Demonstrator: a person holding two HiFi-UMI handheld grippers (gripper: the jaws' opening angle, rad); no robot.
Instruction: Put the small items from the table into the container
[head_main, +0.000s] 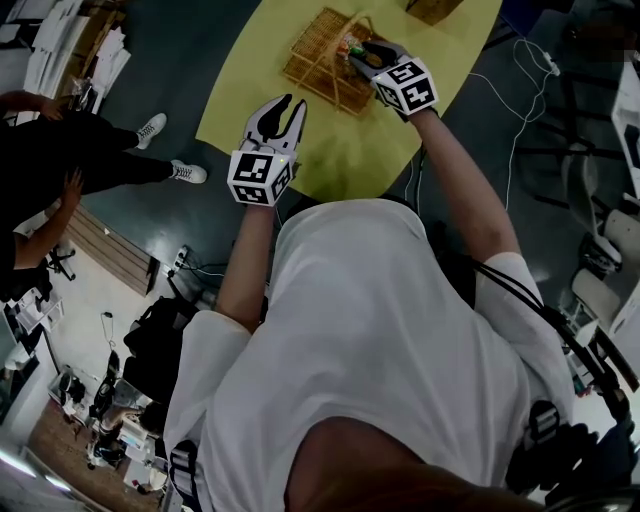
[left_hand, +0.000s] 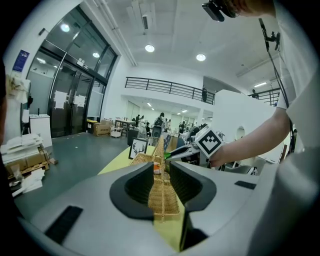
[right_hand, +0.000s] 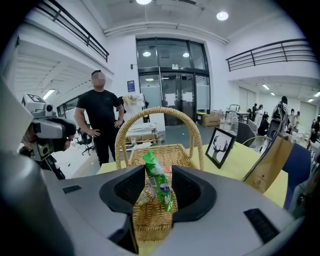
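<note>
Where the head view looks down, a wicker basket (head_main: 310, 60) sits upper centre on the yellow table (head_main: 460, 60). The right gripper (head_main: 357, 52) is over it and the left gripper (head_main: 292, 102) is lower left.

Left gripper view: jaws apart, empty, basket beyond.

Right gripper view: jaws wide, a green packet (right_hand: 159, 182) unpressed between them over the basket; an arched handle (right_hand: 155, 109) and a framed deer picture (right_hand: 220, 146) stand behind.

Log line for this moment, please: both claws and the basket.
left claw: open, empty | right claw: open, green packet between jaws, above wicker basket
</note>
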